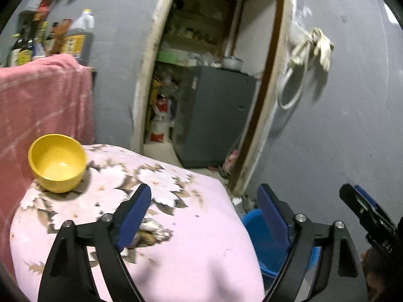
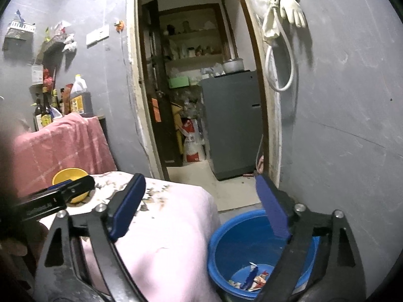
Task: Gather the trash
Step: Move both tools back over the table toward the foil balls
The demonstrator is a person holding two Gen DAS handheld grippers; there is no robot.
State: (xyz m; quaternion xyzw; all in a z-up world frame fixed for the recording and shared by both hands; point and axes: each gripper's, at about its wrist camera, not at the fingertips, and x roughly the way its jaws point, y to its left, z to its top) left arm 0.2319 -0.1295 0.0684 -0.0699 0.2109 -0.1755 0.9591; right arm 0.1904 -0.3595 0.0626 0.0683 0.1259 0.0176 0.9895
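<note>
A blue plastic bucket (image 2: 241,241) stands on the floor beside the table, with several crumpled wrappers (image 2: 254,278) at its bottom. My right gripper (image 2: 201,206) is open and empty, held above the bucket and the table's edge. My left gripper (image 1: 204,214) is open and empty over the pink flowered tablecloth (image 1: 176,246); the bucket (image 1: 254,224) shows partly behind its right finger. A yellow bowl (image 1: 58,162) sits empty on the table's far left corner. The right gripper's tip (image 1: 362,206) shows at the right of the left wrist view.
A pink cloth (image 1: 42,100) covers a counter behind the table, with sauce bottles (image 1: 50,40) on it. An open doorway (image 2: 201,100) leads to a room with a grey fridge (image 2: 234,120). White gloves (image 2: 284,10) and a hose hang on the grey wall.
</note>
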